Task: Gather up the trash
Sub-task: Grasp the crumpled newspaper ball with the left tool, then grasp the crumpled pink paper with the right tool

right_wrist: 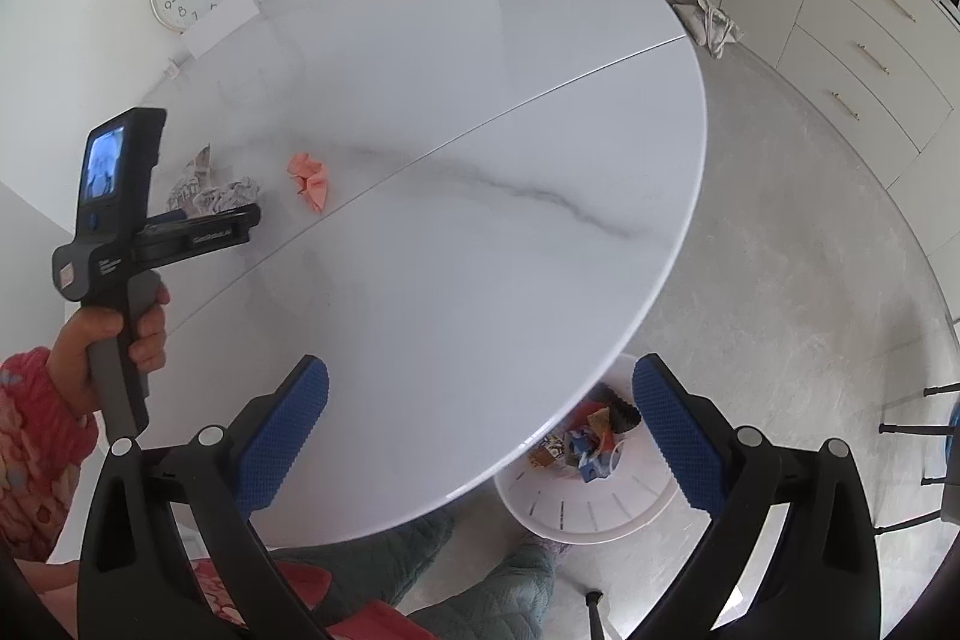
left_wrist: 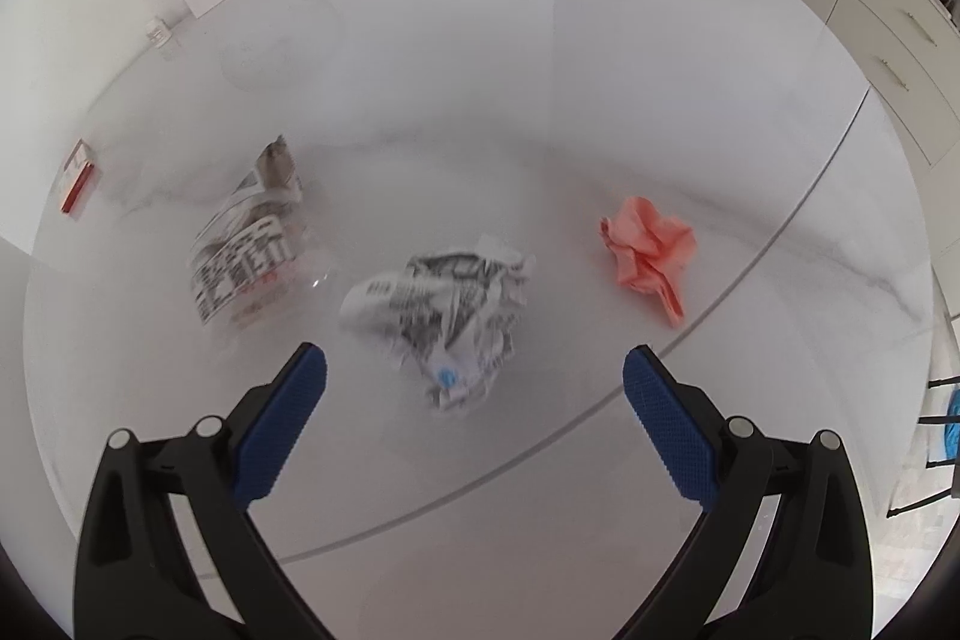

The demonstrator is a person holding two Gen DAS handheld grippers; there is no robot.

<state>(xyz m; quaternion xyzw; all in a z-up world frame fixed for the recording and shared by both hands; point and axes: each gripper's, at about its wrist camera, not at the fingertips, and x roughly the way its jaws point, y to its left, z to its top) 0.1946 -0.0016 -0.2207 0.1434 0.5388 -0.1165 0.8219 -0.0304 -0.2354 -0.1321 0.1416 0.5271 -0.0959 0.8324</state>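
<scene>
A: Blue finger pads (left_wrist: 282, 424) are seen nearest the lens in the left wrist view, spread wide with nothing between them, so the left gripper (left_wrist: 474, 370) is released. It is poised just short of the crumpled newspaper ball (left_wrist: 444, 316) on the table (left_wrist: 600, 70).

B: And the other one?

A: The right gripper (right_wrist: 480, 388) is likewise released and empty, held over the near table edge, with the white bin (right_wrist: 588, 502) seen on the floor below it, some scraps already inside.

B: What could be expected to go wrong?

A: The table is glossy, so the newspaper ball could be pushed along instead of pinched if one pad is landed first. It is loose and springy; a shallow bite could be lost on the way to the bin, which is well apart from it, off the far side of the table.

B: What else is around, from largest down?

A: The flattened printed wrapper (left_wrist: 252, 244) is found just beside the ball to the left. It could be nudged by the left pad, and it looks flat enough to be hard to pinch. The pink crumpled paper (left_wrist: 648, 256) is set apart to the right, near the seam across the tabletop. A small red and white box (left_wrist: 78, 178) is seen far left; whether it counts as trash cannot be told.

B: Is anything in the way?

A: Nothing is seen between the open jaws and the ball.
</scene>
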